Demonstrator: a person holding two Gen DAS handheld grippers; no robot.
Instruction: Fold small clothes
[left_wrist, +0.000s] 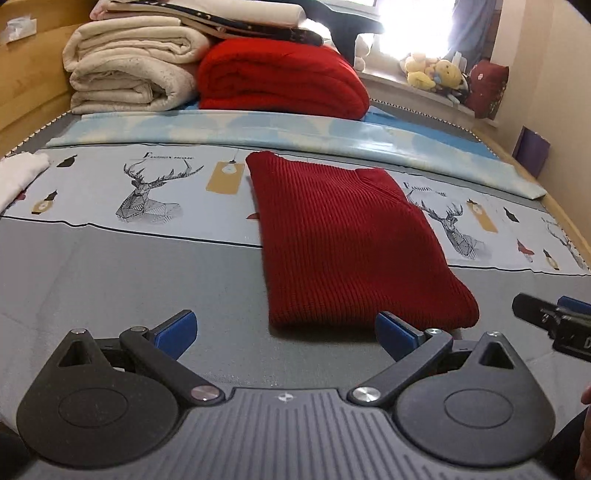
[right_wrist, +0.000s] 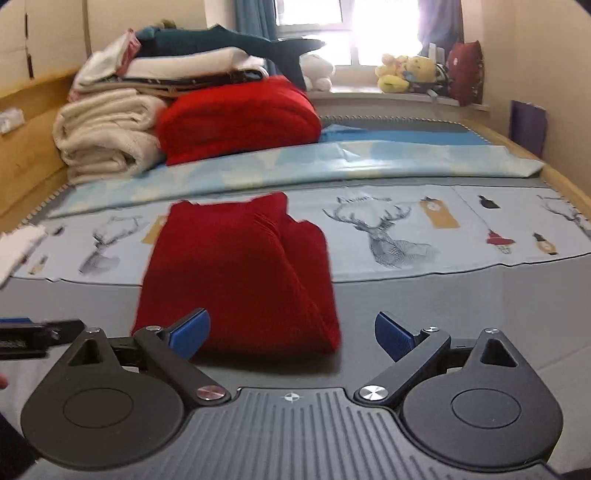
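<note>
Dark red ribbed knit sweater (left_wrist: 354, 240) lies folded flat on the bed (left_wrist: 129, 280), across the border between the grey sheet and the deer-print strip, near the bed's near edge. Left gripper (left_wrist: 286, 330) and right gripper (right_wrist: 291, 332) hover before it, jaws spread wide, holding nothing.
</note>
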